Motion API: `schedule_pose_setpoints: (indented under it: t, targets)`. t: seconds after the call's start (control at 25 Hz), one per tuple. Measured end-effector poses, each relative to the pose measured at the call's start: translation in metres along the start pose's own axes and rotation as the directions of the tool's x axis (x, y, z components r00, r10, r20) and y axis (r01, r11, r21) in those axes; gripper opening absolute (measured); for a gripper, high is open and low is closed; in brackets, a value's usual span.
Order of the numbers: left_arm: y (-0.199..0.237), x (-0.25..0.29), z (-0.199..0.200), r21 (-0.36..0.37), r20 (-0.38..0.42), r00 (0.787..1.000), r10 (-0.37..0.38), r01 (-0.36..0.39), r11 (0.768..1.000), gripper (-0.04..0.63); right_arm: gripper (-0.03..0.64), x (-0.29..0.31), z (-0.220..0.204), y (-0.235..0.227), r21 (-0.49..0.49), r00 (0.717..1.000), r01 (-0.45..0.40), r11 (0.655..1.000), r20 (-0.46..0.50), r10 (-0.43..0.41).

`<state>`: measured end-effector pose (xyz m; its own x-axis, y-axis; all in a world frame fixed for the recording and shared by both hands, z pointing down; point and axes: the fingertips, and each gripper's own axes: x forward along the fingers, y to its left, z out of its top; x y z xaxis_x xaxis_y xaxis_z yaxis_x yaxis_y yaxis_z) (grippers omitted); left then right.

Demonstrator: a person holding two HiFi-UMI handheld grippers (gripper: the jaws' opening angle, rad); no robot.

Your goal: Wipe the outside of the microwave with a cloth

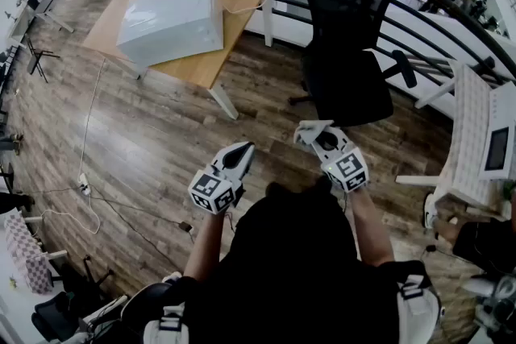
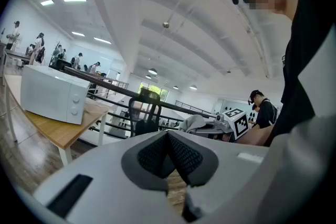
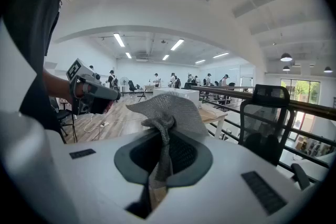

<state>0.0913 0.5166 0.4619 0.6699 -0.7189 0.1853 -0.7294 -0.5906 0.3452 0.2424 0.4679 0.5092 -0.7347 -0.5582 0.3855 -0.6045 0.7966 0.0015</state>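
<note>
A white microwave (image 1: 172, 20) stands on a wooden table (image 1: 208, 62) at the far left; the left gripper view shows the microwave (image 2: 52, 94) ahead at left, and the right gripper view shows the microwave (image 3: 176, 95) far off. My right gripper (image 1: 310, 134) is shut on a grey cloth (image 3: 167, 113), which bunches between the jaws and fans out above them. In the head view the cloth (image 1: 308, 130) shows at the gripper's tip. My left gripper (image 1: 242, 152) is shut with nothing in it. Both are held in front of the person's body, well short of the table.
A black office chair (image 1: 348, 36) stands just ahead of the right gripper, by a dark railing (image 1: 419, 28). A white cable (image 1: 89, 173) runs across the wooden floor at left. A white desk with a screen (image 1: 484, 142) is at right. People work in the distance.
</note>
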Motion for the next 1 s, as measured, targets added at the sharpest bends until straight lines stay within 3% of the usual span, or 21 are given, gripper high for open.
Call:
schedule_pose_setpoints:
  t: [0.16, 0.56, 1.0]
  targets:
    - [0.011, -0.011, -0.001, -0.001, -0.001, 1.0, 0.007, -0.007, 1.0, 0.0, 0.015, 0.011, 0.012, 0.01, -0.038, 1.0, -0.013, 0.999, 0.011, 0.014]
    - [0.024, -0.022, 0.0, 0.003, -0.015, 1.0, -0.013, 0.013, 1.0, 0.0, 0.015, 0.025, 0.009, 0.023, -0.011, 1.0, 0.006, 1.0, 0.007, -0.006]
    - [0.054, -0.023, -0.001, -0.042, 0.0, 0.998, 0.069, -0.069, 0.997, 0.0, 0.015, 0.058, 0.011, 0.013, 0.0, 0.998, -0.058, 0.998, -0.021, 0.058]
